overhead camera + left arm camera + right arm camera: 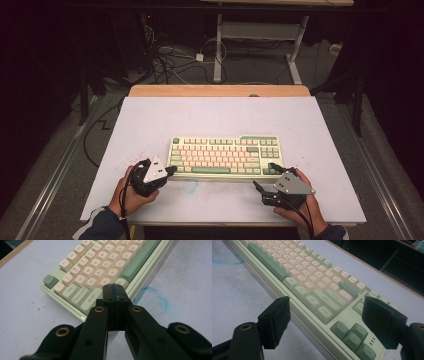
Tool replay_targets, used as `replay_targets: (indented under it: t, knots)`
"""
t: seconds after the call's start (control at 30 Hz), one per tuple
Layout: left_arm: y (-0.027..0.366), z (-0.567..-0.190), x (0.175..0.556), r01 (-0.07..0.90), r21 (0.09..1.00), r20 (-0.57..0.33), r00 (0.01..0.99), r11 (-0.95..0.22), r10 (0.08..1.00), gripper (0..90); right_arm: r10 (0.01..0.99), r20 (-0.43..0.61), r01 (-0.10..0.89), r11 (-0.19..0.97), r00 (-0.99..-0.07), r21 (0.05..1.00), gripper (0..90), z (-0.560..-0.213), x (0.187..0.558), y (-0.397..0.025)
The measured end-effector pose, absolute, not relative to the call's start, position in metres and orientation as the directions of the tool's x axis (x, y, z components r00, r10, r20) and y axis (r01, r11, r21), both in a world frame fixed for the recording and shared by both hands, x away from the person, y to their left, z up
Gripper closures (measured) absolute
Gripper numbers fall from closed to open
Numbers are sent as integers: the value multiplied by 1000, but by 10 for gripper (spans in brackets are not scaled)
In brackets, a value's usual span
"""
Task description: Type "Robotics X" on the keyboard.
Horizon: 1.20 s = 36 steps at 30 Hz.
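A cream, pink and green keyboard point(225, 156) lies in the middle of the white table top. My left gripper point(171, 170) is at its front left corner. In the left gripper view the left gripper point(114, 288) has its jaws pressed together with nothing between them, tips over the bottom-row keys by Shift on the keyboard point(100, 270). Whether they touch a key I cannot tell. My right gripper point(264, 176) is at the front right corner, open wide. In the right gripper view the right gripper point(327, 315) frames the keyboard point(312, 282) near its green arrow keys point(352, 336).
A faint blue ring mark point(190, 186) is on the table top point(150, 125) just in front of the keyboard, with red specks to the left. A wooden strip point(220, 90) runs along the far edge. Cables point(170, 62) and a desk frame point(260, 35) are on the floor behind.
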<state>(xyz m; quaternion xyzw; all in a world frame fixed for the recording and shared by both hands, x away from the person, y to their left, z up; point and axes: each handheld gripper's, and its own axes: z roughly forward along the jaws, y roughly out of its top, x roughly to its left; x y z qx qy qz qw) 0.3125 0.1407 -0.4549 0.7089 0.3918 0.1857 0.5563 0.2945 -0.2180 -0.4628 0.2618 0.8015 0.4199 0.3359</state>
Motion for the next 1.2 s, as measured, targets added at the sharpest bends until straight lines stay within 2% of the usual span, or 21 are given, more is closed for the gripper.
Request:
replay_targets:
  t: [0.13,0.67,1.2]
  knots:
    - [131,-444,321,378,924,-216,626,-50,749,871,695,-326,134,519,-640,844,235,-463,295,-216]
    - [63,-450,369,418,894,-170,649,-161,741,870,681,-328,146,540,-654,829,236,-469,297,-214]
    - [46,-455,387,428,884,-150,641,-188,753,870,655,-332,158,572,-679,805,240,-474,299,-210]
